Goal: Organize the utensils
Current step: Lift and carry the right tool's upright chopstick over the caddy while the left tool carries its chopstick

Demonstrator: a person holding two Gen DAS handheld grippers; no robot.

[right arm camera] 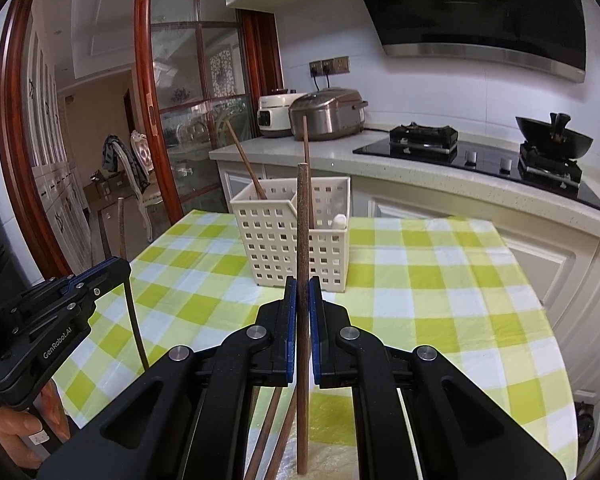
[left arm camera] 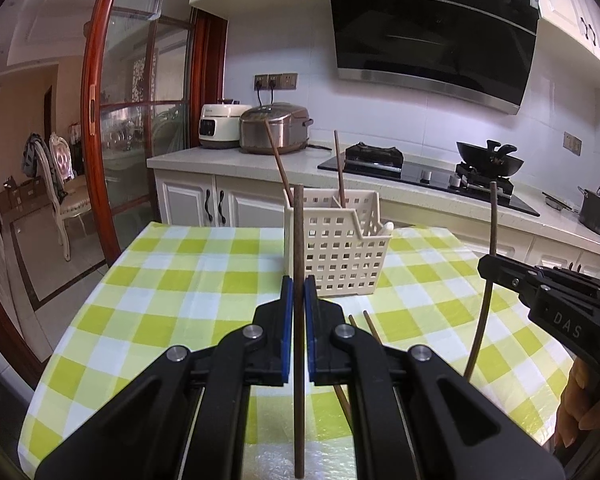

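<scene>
Kitchen, with a small table point(left arm camera: 148, 280) under a green, yellow and white checked cloth.

Nearest in the left wrist view: left gripper point(left arm camera: 299, 292), blue pads pinched tight on a brown chopstick point(left arm camera: 298, 240) held upright, its lower end hanging close to the cloth. Same picture on the other side: right gripper point(right arm camera: 302, 292) clamped on a second chopstick point(right arm camera: 302, 220), also upright. Each gripper visible from the other camera, side on; "DAS" readable on the right one, "GenRobot.AI" on the left one. Fingers of a hand point(left arm camera: 580, 412) wrapped under the right gripper's handle at the frame edge.

Just beyond the fingertips, two more loose chopsticks point(left arm camera: 364, 326) lying flat on the cloth, side by side.

Farther on, near the table's far edge, a cream perforated utensil basket point(left arm camera: 340, 256) with a divider; two chopsticks already standing in it point(left arm camera: 340, 168), leaning apart, and a white handle tip showing at its right end. Bare cloth open on both sides of the basket.

Behind the table: white cabinets, pale countertop point(left arm camera: 188, 158) carrying a white cooker and a brown rice cooker point(left arm camera: 274, 128), black hob with a wok point(left arm camera: 488, 158), range hood above. Wood-framed glass door and dining chair off to the left.
</scene>
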